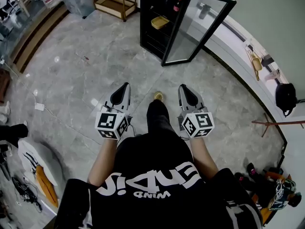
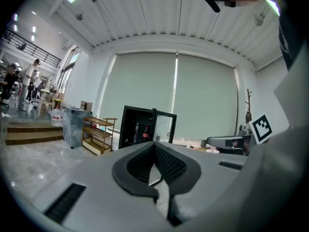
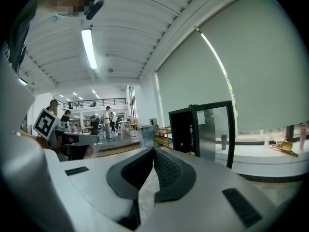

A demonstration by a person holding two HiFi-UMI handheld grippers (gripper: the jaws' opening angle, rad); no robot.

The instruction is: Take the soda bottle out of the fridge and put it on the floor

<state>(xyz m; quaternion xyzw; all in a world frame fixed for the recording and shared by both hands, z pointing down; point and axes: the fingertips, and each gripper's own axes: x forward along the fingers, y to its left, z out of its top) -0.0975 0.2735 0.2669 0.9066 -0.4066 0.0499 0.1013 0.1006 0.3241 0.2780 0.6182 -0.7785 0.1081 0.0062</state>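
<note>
The left tool [image 1: 125, 86] and right tool [image 1: 183, 87] are pressed together, empty. Far ahead in the black fridge [image 1: 148, 18], the dark soda bottle [image 1: 177, 5] stands upright, nearer the right tool.

The shells of my left hand-held gripper [image 1: 126, 86] and right hand-held gripper [image 1: 183, 87] are smooth, matt grey plastic. Their pads [image 2: 170, 164] are black, rubbery-looking and finely ribbed. Each marker cube [image 1: 112, 124] has a flat, matt white face printed in black. The floor [image 1: 86, 66] is grey stone-look tile, polished enough to catch the light. The fridge [image 1: 148, 36] has a black frame with a slight sheen, and its door [image 1: 197, 28] is clear glass. The shelf unit [image 1: 110, 4] looks like pale, matt wood. My shirt [image 1: 157, 166] is black cloth with white print.
</note>
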